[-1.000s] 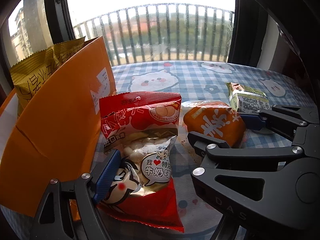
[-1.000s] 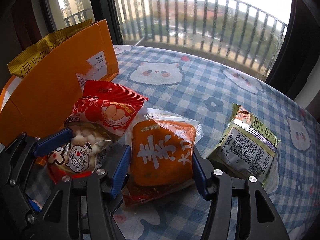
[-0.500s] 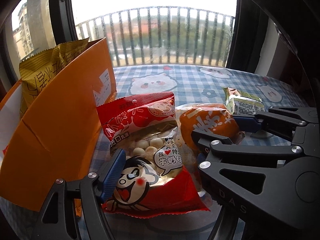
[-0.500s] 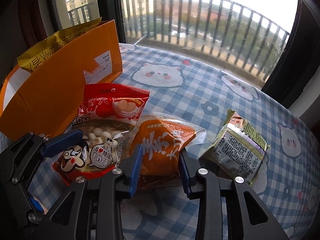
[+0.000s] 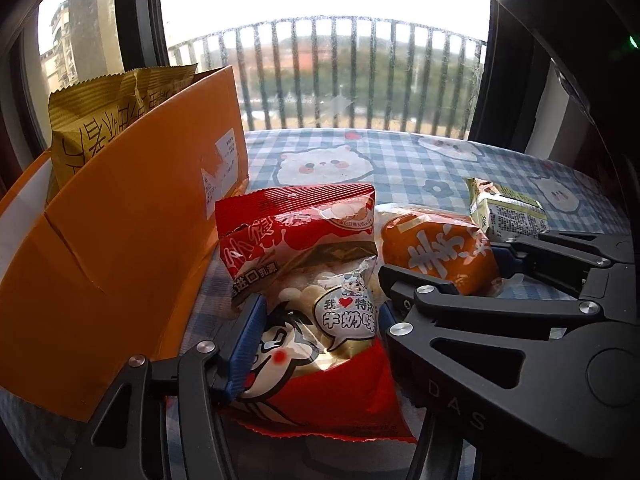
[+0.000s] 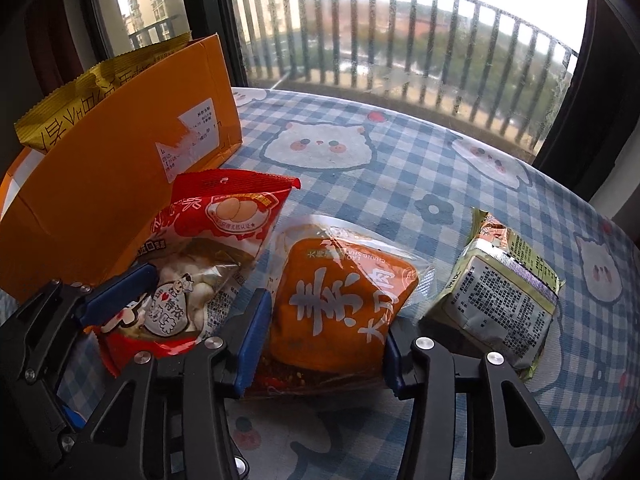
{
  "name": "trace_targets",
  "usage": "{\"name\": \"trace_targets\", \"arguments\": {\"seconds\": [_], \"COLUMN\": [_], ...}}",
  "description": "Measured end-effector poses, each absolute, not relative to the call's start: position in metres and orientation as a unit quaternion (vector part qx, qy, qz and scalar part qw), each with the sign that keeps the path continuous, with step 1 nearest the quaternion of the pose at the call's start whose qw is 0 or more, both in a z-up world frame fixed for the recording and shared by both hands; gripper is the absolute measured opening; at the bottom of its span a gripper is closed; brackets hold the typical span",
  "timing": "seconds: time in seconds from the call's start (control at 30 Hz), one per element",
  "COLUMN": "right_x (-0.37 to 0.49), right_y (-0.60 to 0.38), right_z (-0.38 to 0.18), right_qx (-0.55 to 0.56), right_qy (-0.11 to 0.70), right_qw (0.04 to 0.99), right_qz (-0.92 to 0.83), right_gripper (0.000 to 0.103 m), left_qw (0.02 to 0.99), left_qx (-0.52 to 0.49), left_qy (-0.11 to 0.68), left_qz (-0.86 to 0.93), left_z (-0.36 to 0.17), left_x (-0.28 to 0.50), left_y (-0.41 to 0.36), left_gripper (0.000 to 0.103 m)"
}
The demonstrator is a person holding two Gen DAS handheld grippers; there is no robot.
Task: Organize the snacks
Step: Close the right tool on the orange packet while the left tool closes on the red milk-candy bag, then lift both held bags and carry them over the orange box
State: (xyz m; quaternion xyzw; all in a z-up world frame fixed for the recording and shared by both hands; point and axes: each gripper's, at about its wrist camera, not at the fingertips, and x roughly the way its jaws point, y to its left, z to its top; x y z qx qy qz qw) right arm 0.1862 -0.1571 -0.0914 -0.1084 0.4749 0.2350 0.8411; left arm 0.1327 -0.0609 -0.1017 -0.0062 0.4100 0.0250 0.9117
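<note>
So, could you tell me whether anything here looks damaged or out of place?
The shipping label on the orange box is partly torn away. The green packet lies apart, not in either gripper. Nothing looks spilled.

Three packets (image 6: 344, 304) abreast on the table (image 6: 400, 184), box (image 6: 120, 168) leftward.
</note>
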Motion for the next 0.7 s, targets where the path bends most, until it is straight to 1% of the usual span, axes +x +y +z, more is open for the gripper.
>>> {"name": "trace_targets", "arguments": {"seconds": [0.07,0.1,0.17,0.4,0.47,0.7], "right_x": [0.186,0.184,0.181,0.175,0.173,0.161], "right_y": [-0.157,-0.156,-0.154,-0.155,-0.155,-0.158], "right_z": [-0.090,-0.088,-0.085,-0.074,-0.070,-0.050], "right_qx": [-0.102,-0.102,-0.113,-0.125,-0.130,-0.142], "right_qy": [0.477,0.476,0.470,0.458,0.453,0.425], "right_qw": [0.839,0.839,0.842,0.849,0.852,0.864], "right_qz": [0.239,0.242,0.240,0.233,0.231,0.228], "right_gripper": [0.046,0.042,0.041,0.040,0.040,0.040], "left_qw": [0.913,0.914,0.915,0.919,0.921,0.931], "left_qx": [-0.006,-0.009,-0.015,-0.031,-0.035,-0.040], "left_qy": [0.407,0.405,0.402,0.392,0.388,0.363], "left_qz": [0.026,0.024,0.017,-0.001,-0.005,-0.011], "left_z": [-0.101,-0.101,-0.100,-0.094,-0.091,-0.074], "left_x": [0.133,0.132,0.132,0.129,0.128,0.119], "left_y": [-0.061,-0.060,-0.059,-0.060,-0.060,-0.062], "left_gripper": [0.048,0.046,0.044,0.040,0.036,0.032]}}
